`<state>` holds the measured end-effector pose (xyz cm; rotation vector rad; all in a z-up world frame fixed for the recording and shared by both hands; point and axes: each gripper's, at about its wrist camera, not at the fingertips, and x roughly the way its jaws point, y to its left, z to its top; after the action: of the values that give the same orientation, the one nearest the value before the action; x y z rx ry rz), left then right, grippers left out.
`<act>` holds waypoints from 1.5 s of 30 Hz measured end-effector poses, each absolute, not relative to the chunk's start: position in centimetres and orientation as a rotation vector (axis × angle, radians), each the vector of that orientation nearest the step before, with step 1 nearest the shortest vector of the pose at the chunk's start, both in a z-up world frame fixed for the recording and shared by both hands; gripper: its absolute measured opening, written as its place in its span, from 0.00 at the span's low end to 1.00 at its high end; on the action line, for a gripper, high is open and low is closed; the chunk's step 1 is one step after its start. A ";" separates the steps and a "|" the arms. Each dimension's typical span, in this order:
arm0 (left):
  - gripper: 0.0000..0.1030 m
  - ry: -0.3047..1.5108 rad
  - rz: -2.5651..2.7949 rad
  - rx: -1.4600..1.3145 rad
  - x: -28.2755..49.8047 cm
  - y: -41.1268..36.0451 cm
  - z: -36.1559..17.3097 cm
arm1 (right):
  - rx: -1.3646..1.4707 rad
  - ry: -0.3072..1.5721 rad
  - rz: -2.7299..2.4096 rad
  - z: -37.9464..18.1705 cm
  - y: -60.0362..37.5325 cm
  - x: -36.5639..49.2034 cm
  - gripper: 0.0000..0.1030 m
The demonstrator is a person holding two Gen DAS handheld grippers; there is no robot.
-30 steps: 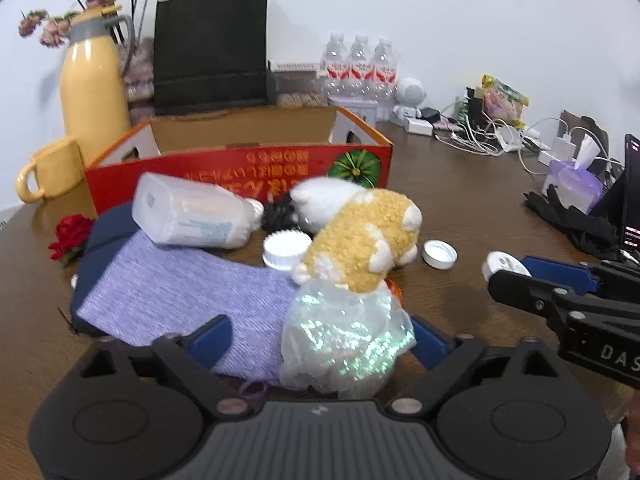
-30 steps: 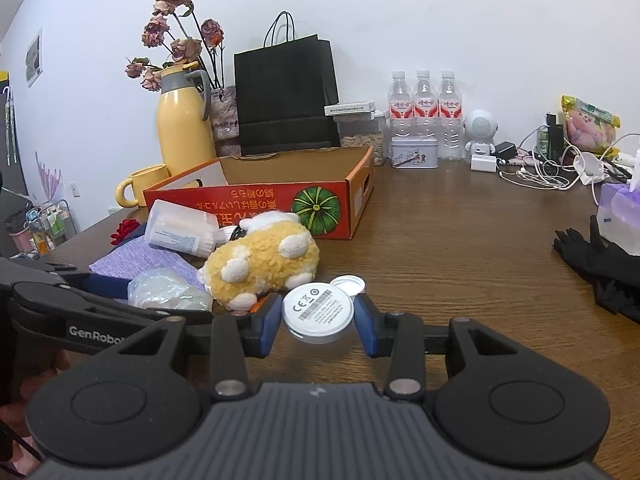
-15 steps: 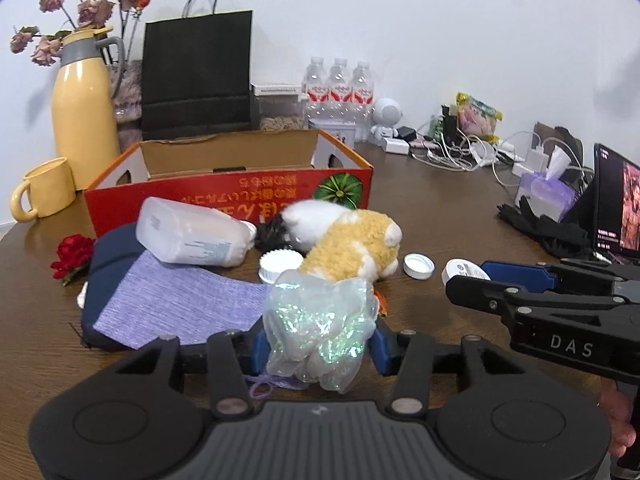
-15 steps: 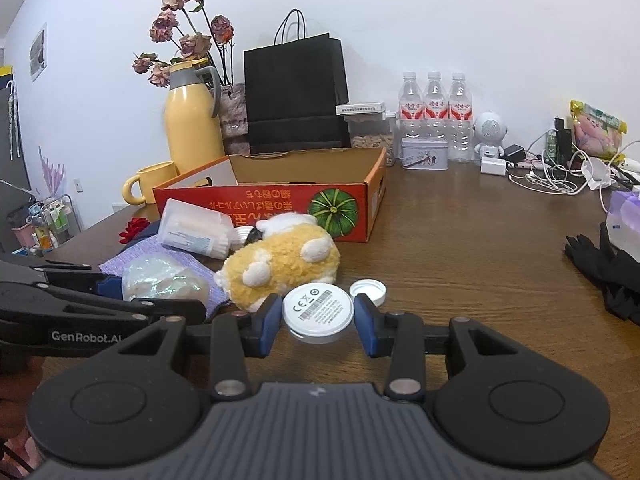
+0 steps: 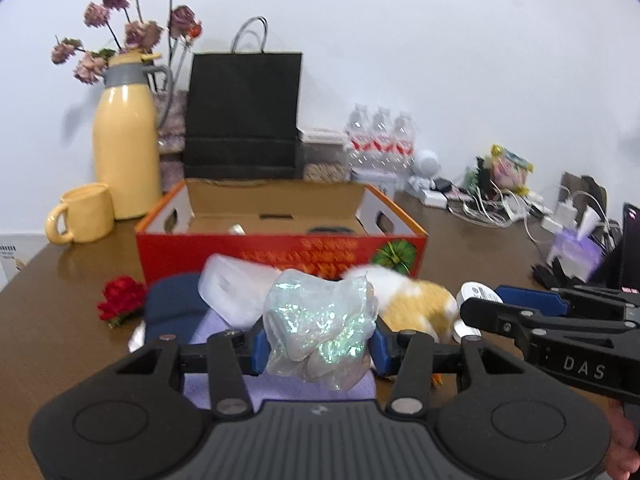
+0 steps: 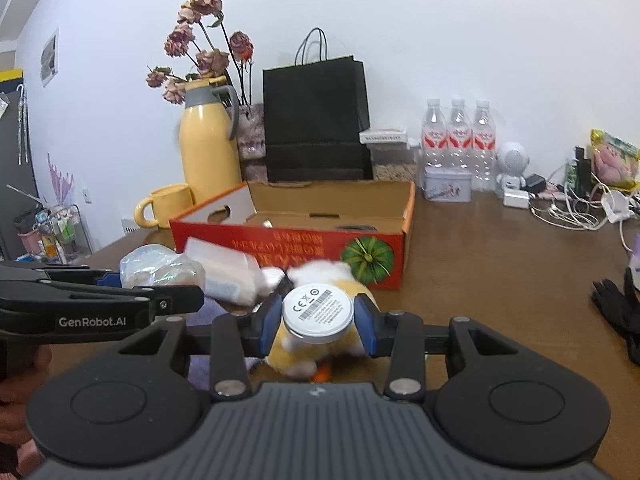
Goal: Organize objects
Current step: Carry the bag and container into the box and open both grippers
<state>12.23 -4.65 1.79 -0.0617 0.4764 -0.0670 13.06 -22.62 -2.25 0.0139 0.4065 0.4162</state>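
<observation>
My left gripper (image 5: pixel 318 346) is shut on a crumpled iridescent plastic bag (image 5: pixel 318 326), held above the table. My right gripper (image 6: pixel 318 322) is shut on a round white disc (image 6: pixel 317 312) with a barcode label. Ahead of both stands an open red cardboard box (image 5: pixel 280 246) with a green pumpkin print. In front of the box lie a yellow and white plush toy (image 5: pixel 416 306), a clear plastic container (image 5: pixel 232 292) on its side, a purple cloth (image 5: pixel 276 388) and a navy item (image 5: pixel 172 312). The right gripper (image 5: pixel 520 316) also shows at the right of the left wrist view.
A yellow jug (image 5: pixel 124 152) with dried flowers, a yellow mug (image 5: pixel 82 218), a black paper bag (image 5: pixel 244 116) and three water bottles (image 5: pixel 380 136) stand behind the box. A red rose (image 5: pixel 120 304) lies at the left. Cables (image 6: pixel 568 208) and black gloves (image 6: pixel 620 316) are at the right.
The left gripper closed on the iridescent bag and lifted it off the cloth. Both grippers rose and moved toward the red box, whose inside now shows. The right kept its hold on the disc.
</observation>
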 end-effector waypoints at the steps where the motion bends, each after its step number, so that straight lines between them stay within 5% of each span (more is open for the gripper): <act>1: 0.45 0.469 -0.062 -0.065 12.5 -4.4 2.1 | 0.014 0.403 0.419 -2.0 -22.3 13.4 0.39; 45: 0.45 0.451 0.112 -0.083 33.3 1.9 6.0 | -0.073 0.423 0.351 1.0 -12.3 33.4 0.39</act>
<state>33.28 1.89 6.00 -0.0826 0.4515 0.1124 33.39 -12.27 1.05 -0.0726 0.4228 0.3509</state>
